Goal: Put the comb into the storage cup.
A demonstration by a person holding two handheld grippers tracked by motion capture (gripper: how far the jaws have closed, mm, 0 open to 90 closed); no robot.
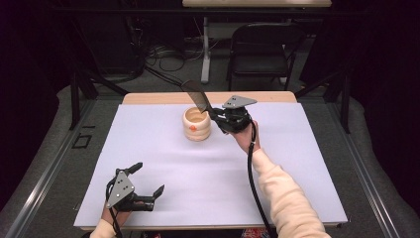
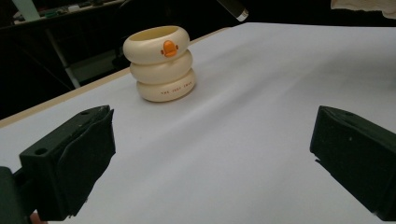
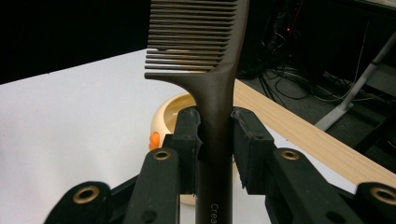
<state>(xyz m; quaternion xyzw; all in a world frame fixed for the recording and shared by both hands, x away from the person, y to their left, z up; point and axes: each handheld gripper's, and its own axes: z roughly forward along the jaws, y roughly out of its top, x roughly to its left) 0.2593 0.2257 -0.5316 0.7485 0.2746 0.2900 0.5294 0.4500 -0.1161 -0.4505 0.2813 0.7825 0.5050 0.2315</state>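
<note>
Right tongs (image 1: 214, 115) are clamped on the comb (image 1: 196, 96) by its handle, teeth up, right over the cream ringed cup (image 1: 197, 124) near the far edge of the bench (image 1: 148, 144). Left tongs (image 1: 147, 181) sit wide open, holding nothing, at the near left corner. I'd say the comb's light, stiff plastic and kinda slick, so gripping low on the handle beats grabbing the teeth.

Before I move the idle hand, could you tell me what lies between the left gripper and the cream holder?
Only bare white mat between the left gripper and holder, per the left gripper view.
</note>
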